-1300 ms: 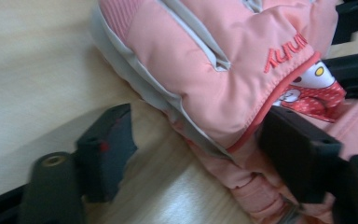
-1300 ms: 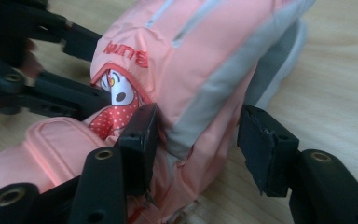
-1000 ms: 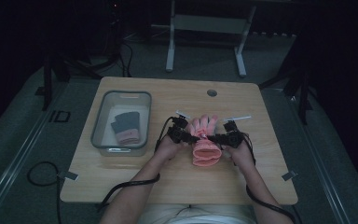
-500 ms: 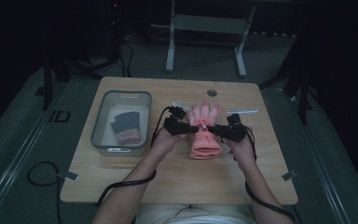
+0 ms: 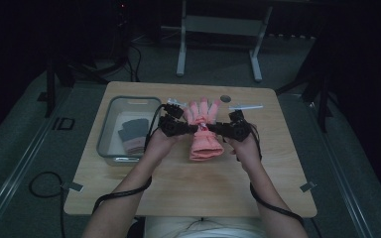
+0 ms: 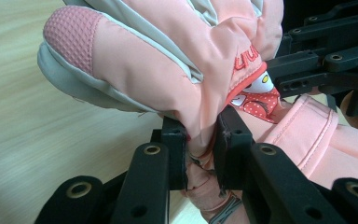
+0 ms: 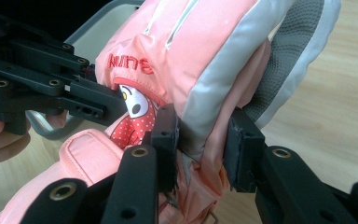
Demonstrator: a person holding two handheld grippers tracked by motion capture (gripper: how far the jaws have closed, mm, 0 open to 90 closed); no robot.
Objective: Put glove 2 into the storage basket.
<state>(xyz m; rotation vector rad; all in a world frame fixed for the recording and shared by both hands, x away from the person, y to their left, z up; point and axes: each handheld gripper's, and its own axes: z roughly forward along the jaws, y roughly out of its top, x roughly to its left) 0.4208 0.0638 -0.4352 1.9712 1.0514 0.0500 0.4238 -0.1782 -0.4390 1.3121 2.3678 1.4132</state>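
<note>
The left tongs [image 5: 191, 129] are closed on the pink glove [image 5: 204, 134]. In the left gripper view the two black jaws pinch a fold of the pink fabric at the narrow part of the glove, with only the cloth between the pads. The right tongs [image 5: 213, 130] also grip the glove from the other side. In the right gripper view the jaws stand a little wider, and a thicker bunch of pink and grey fabric is pressed between them. The two tongs face each other, with their tips close together at the middle of the glove.

The glove is held above the middle of the wooden worktop [image 5: 178, 188], between the two hands. Its fingers point away from the person and its cuff hangs down toward the person. A small cartoon picture and red letters are on the back of the glove, next to the jaws.

On the left part of the worktop stands a clear plastic bin [image 5: 109, 144]. Inside it lies a dark grey glove [image 5: 133, 134] with a pinkish cuff. The bin is near the left hand [image 5: 161, 144], but not touching it.
</note>
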